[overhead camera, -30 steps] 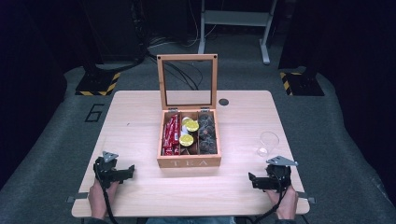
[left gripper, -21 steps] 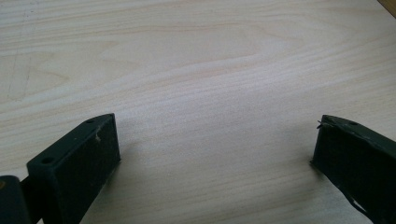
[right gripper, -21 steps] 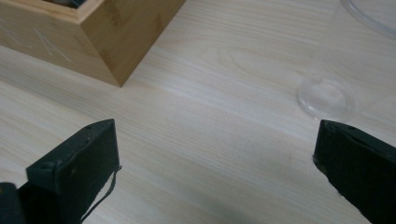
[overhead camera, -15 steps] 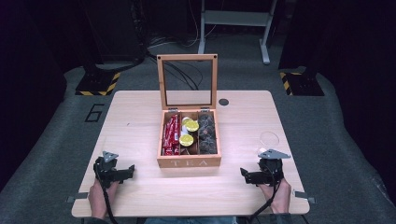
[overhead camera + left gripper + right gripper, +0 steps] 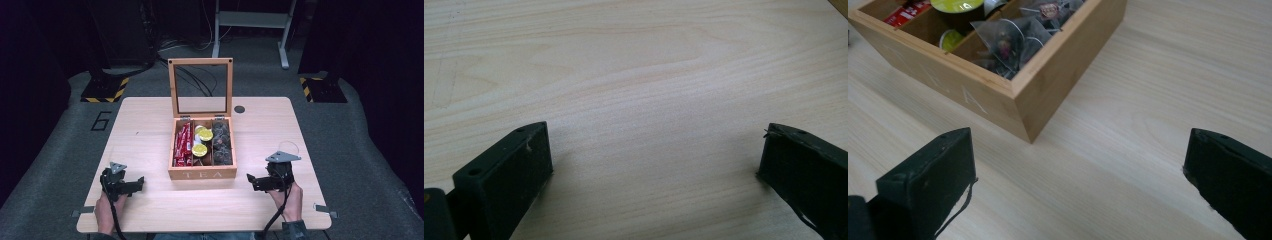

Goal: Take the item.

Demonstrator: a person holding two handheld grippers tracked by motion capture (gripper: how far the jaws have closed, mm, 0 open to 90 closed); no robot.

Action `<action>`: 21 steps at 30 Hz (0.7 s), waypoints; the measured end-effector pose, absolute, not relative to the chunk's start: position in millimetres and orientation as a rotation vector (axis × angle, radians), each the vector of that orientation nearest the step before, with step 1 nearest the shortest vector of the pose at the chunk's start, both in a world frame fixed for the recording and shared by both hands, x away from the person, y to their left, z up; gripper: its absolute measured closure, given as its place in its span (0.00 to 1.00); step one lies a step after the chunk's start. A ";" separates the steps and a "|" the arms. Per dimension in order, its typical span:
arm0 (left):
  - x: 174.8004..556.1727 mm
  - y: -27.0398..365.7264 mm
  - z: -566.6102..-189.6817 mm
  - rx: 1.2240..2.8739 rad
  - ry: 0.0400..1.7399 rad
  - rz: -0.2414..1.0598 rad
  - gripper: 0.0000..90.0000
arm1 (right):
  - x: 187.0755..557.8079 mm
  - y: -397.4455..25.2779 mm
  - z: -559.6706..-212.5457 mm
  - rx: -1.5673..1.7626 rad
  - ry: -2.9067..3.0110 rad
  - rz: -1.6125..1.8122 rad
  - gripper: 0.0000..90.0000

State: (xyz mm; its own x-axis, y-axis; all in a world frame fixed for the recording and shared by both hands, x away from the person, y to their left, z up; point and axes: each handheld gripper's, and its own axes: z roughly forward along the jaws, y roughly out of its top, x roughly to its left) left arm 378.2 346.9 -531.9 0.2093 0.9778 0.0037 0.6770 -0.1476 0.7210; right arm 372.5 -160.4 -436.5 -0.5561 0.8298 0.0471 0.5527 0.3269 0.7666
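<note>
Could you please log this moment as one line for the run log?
left gripper: open, empty | right gripper: open, empty, near tea box | lid: up

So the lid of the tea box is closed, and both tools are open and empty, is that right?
Not quite. The lid of the tea box stands open and upright, as the high view shows; the compartments lie uncovered. The rest holds: the left tool and the right tool are both open and empty.

Matt pale wood tea box [image 5: 202, 174]
</note>
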 end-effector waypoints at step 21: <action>378.2 346.9 -531.9 1.897 1.531 0.656 0.00 | 408.8 -109.0 -411.2 1.088 2.365 1.089 0.00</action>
State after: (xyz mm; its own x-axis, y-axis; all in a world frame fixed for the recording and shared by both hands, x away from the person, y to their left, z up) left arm 378.2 346.9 -531.9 0.2095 0.9778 0.0039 0.6770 -0.1480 0.7209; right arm 408.8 -109.0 -411.2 -0.6594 0.7513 0.0266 0.5086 0.4197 0.7518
